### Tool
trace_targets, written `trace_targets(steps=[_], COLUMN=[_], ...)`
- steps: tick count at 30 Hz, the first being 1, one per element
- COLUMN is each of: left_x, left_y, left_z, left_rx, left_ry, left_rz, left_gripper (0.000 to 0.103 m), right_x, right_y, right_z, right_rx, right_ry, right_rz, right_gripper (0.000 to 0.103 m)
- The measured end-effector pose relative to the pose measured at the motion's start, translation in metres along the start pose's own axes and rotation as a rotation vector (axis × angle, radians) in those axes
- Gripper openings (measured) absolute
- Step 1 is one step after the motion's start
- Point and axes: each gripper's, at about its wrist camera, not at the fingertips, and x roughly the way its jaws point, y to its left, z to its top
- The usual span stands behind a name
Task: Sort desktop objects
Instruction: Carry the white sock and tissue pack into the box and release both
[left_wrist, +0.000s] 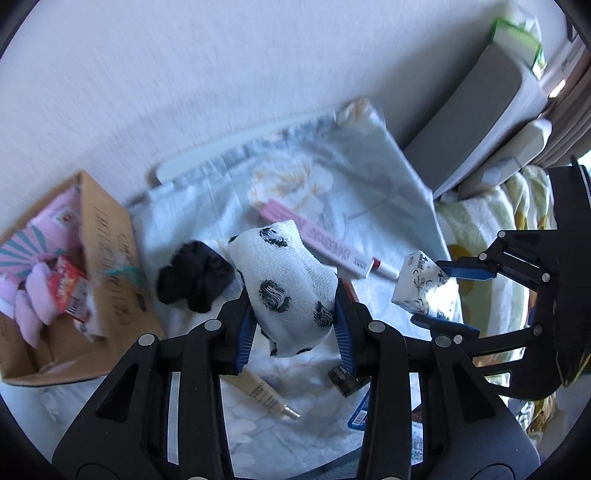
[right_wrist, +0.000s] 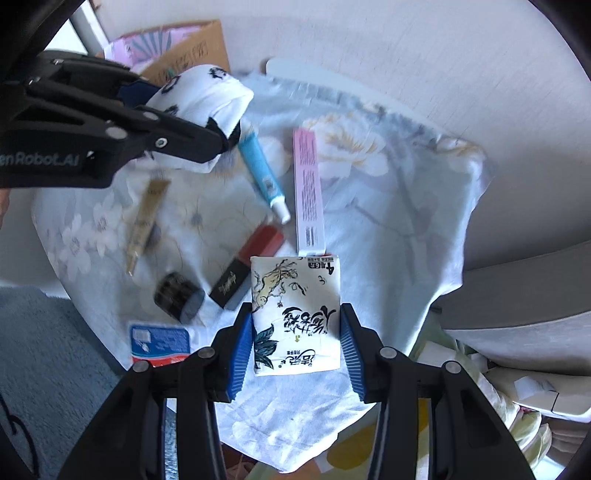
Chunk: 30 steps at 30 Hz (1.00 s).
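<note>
My left gripper (left_wrist: 293, 317) is shut on a white sock with black spots (left_wrist: 286, 280) and holds it above the floral cloth (left_wrist: 351, 166). It also shows in the right wrist view (right_wrist: 205, 96), at upper left. My right gripper (right_wrist: 297, 332) is shut on a white tissue pack with ink drawings (right_wrist: 295, 314), lifted over the cloth; the pack shows in the left wrist view (left_wrist: 419, 284) at right. A black sock (left_wrist: 195, 275) lies on the cloth left of the white one.
A cardboard box (left_wrist: 107, 258) with pink items stands at left. On the cloth lie a pink box (right_wrist: 308, 192), blue tube (right_wrist: 260, 170), gold tube (right_wrist: 144, 221), red-black box (right_wrist: 247, 269), dark jar (right_wrist: 177, 295) and blue packet (right_wrist: 159, 343).
</note>
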Motion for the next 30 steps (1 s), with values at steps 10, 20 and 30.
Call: trace_targets(steps=[10,20,30], left_x=[-0.063,-0.116,-0.129], left_y=[0.054,0.142,0.234], left_z=[0.017,0.0,-0.043], left_rx=[-0.066,-0.191,-0.334], left_ry=[-0.11,-0.186,-0.177], left_rz=[0.0,0.06,0.093], left_gripper=[0.034,0.034,0.034], right_x=[-0.029,-0.052,-0.039], right_y=[-0.007,0.031,0.094], right_z=[0.06,0.128,0.203], right_rx=[0.028,-0.028,-0.101], right_ry=[-0.071,-0.126,-0.131], right_rz=[-0.047,-0.045,0.018], right_gripper=[0.042,0.042,0.042])
